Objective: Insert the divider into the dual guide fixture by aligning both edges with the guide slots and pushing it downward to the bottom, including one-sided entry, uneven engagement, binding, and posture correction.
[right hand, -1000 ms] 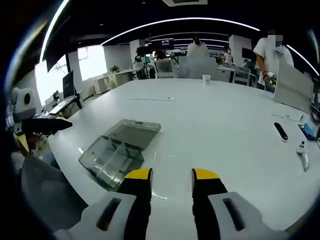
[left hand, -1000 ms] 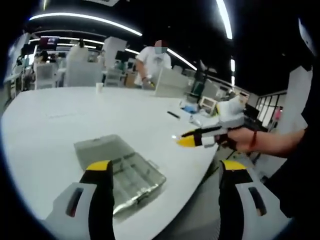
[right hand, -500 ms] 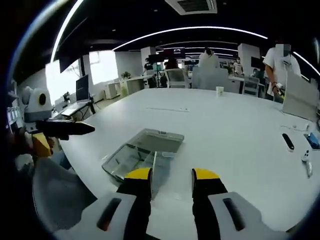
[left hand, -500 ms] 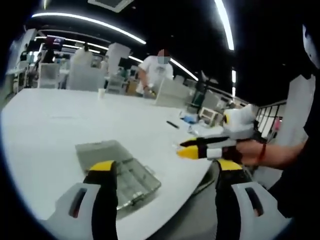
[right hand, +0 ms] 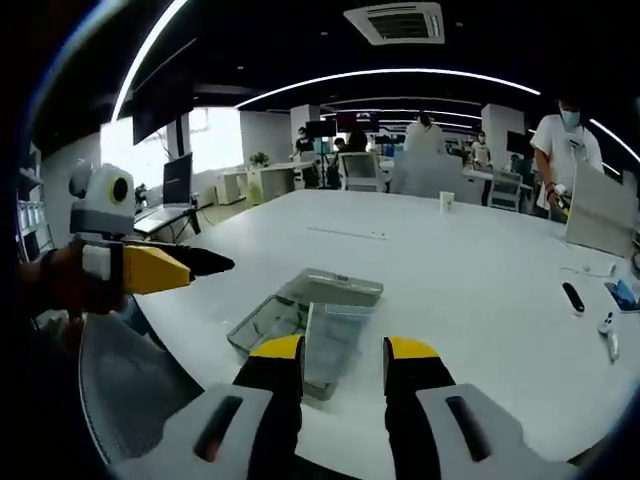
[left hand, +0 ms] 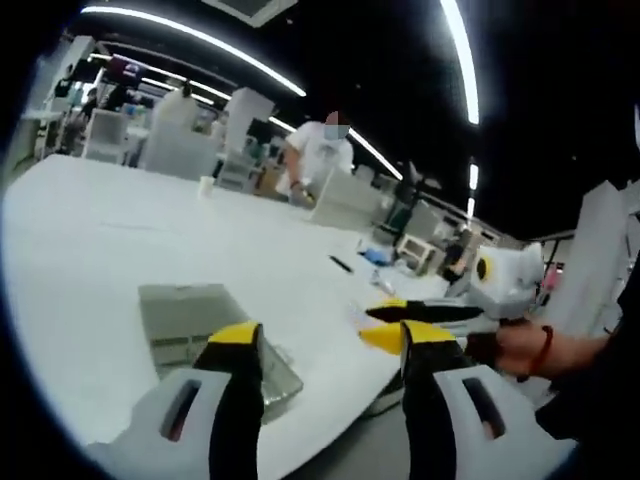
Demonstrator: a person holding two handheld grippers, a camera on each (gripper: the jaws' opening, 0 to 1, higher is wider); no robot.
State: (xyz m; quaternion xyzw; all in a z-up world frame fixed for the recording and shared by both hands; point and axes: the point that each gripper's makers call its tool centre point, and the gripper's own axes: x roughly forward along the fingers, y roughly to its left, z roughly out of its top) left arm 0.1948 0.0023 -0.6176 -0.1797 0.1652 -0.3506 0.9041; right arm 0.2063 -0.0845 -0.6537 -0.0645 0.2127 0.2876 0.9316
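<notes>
The guide fixture is a clear grey compartment box [right hand: 300, 310] lying open on the white table [right hand: 470, 270], near its front edge. My right gripper [right hand: 343, 350] hovers just in front of it, jaws narrowly apart, with what looks like a clear divider panel [right hand: 328, 340] held upright between them. In the left gripper view the box [left hand: 185, 325] lies behind my left gripper [left hand: 330, 340], which is open and holds nothing. The right gripper [left hand: 368, 323] comes in from the right, held in a hand. In the right gripper view, the left gripper [right hand: 205, 267] hangs off the table's left edge.
A black remote [right hand: 571, 297] and small white items lie at the table's right side; a white cup [right hand: 446, 200] stands far back. A person [right hand: 563, 140] stands at the far right beside a screen. A grey chair [right hand: 130, 400] sits below the table edge.
My left gripper's jaws have come closer together but stay open. Both cameras have dropped lower and nearer the box. The two grippers look closer to each other.
</notes>
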